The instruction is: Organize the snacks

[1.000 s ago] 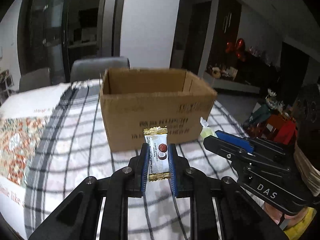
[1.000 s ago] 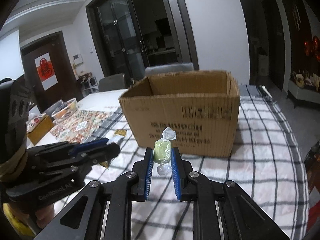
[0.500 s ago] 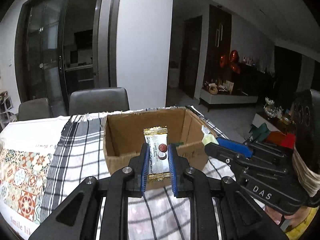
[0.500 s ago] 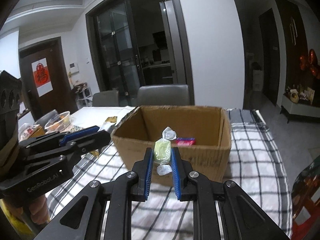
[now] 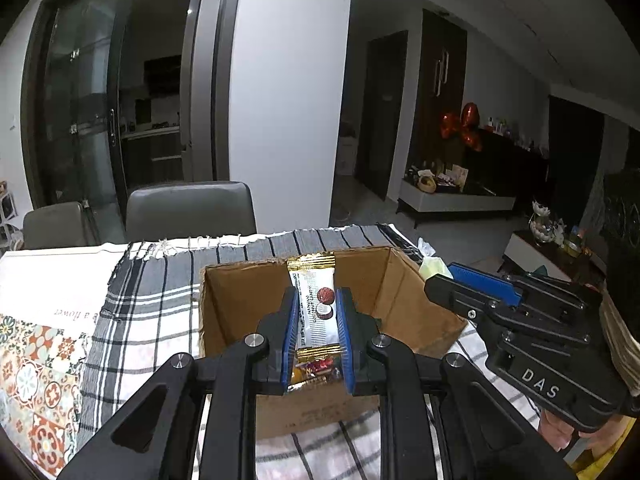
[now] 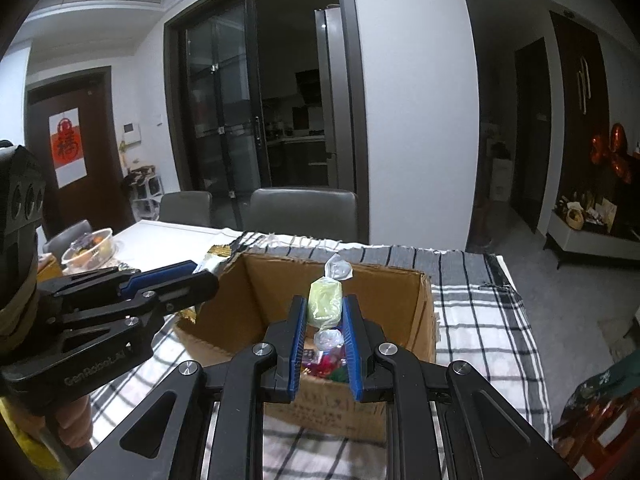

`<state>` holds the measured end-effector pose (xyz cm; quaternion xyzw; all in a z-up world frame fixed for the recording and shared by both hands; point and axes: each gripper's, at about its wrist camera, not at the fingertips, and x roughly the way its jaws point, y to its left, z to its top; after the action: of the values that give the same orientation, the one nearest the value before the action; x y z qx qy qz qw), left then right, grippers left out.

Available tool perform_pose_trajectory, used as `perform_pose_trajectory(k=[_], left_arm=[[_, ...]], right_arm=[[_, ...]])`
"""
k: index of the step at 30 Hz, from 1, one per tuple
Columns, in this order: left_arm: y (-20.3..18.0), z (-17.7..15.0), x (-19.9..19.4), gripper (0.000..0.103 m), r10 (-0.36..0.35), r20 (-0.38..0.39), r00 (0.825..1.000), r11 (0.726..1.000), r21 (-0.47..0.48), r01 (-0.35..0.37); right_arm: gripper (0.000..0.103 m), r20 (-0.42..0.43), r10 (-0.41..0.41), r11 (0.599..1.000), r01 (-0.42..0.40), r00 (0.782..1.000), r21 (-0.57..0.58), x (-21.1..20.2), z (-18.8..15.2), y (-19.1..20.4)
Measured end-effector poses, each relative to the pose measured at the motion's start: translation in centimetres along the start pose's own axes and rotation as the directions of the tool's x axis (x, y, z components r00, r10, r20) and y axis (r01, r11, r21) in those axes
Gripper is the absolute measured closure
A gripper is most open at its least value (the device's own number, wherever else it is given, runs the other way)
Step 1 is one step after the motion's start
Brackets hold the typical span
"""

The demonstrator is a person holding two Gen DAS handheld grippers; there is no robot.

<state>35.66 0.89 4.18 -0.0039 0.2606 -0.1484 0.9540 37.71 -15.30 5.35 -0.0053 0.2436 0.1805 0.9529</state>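
Both snacks now raised over carton point(image 5: 404, 292) opening

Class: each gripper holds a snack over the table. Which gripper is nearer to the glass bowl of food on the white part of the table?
Left. The left gripper reaches in on the side of the glass bowl. The right gripper sits farther right, above the cardboard box.

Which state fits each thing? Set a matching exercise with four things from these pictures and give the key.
Things:
1. snack bar
2. green candy
3. box
4. chair

States:
A. open at the top, on the checked cloth
B. clamped in the right hand-held gripper
C. empty, beyond the table
D. clamped in the left hand-held gripper

Pairs: 1-D, 2-B, 3-A, 4-C
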Motion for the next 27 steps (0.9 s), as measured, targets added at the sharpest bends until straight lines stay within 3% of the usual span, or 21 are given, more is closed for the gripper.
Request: perform_pose_trajectory(k=[4,6,7,8,15,17,24,27], left_arm=[[0.5,0.4,1.9,0.083,0.012,-0.009,1.000,1.000,0.007,-0.012],[1.0,0.4,2.8,0.064,0.051,-0.014,0.999,0.999,0.000,-0.051],[1.2,0.4,2.9,0.061,0.063,-0.012,0.998,0.998,-0.008,-0.063],[1.3,0.3,2.8,0.059,0.067,-0.011,0.998,0.998,-0.013,-0.067],[0.8,-1.7,0.7,0.046,0.135,-0.015,0.991,0.991,-0.003,-0.135],[0.4,-2.4,-0.6,0.046,0.147,0.003,0.989,0.989,0.005,-0.147],[-1.8,-4.2,-5.7,0.032,0.183,0.049,0.982,0.981,0.054,-0.185],[-2.6,-4.9,-8.0,0.027,0.190,0.078,0.979,0.979,0.063,-0.195]], right_arm=[[0.083,-0.006,-0.022,0.999,0.022,1.000,0.026,1.6,0.1,-0.9],[0.067,-0.023,-0.047,0.998,0.048,0.999,0.040,2.4,-0.1,-1.3],[0.048,-0.031,-0.063,0.996,0.064,0.998,0.055,2.6,-0.2,-1.5],[0.045,-0.028,-0.082,0.994,0.084,0.996,0.067,2.6,-0.4,-1.7],[0.042,-0.014,-0.115,0.992,0.115,0.993,0.047,0.3,-1.9,-1.1],[0.035,-0.008,-0.119,0.992,0.119,0.993,0.045,-0.6,-2.5,-0.8],[0.034,-0.011,-0.097,0.991,0.098,0.995,0.089,-4.5,-4.5,-0.1],[0.029,0.002,-0.092,0.991,0.091,0.996,0.097,-6.7,-5.4,0.3]])
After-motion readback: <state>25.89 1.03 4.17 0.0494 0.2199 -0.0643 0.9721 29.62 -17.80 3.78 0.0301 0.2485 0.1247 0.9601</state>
